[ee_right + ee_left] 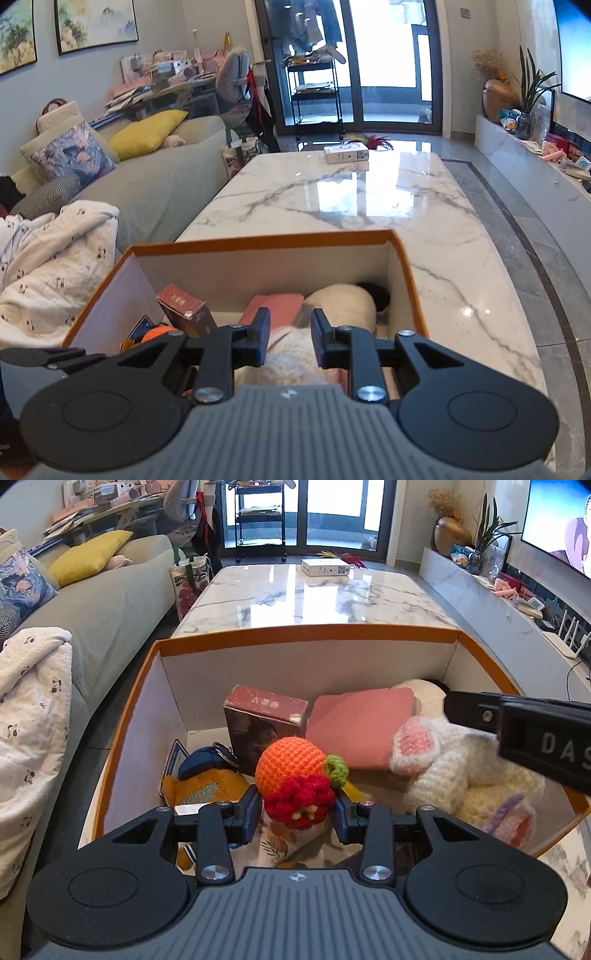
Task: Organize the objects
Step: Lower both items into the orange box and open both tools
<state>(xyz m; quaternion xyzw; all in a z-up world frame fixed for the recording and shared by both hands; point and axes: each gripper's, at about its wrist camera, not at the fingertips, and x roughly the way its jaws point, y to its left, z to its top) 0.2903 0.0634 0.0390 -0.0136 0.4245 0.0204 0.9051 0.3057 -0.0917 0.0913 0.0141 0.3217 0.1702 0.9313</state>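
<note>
Left gripper jaws clamped on crocheted orange toy; right gripper clenched on white crocheted plush. Soft yarn may slip or snag on box rim.

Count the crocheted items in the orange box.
2: an orange-and-red piece between the left gripper fingers, and a white-and-pink one at the right under the right gripper. Others may be buried.

Crowded box (far tabletop free)
</note>
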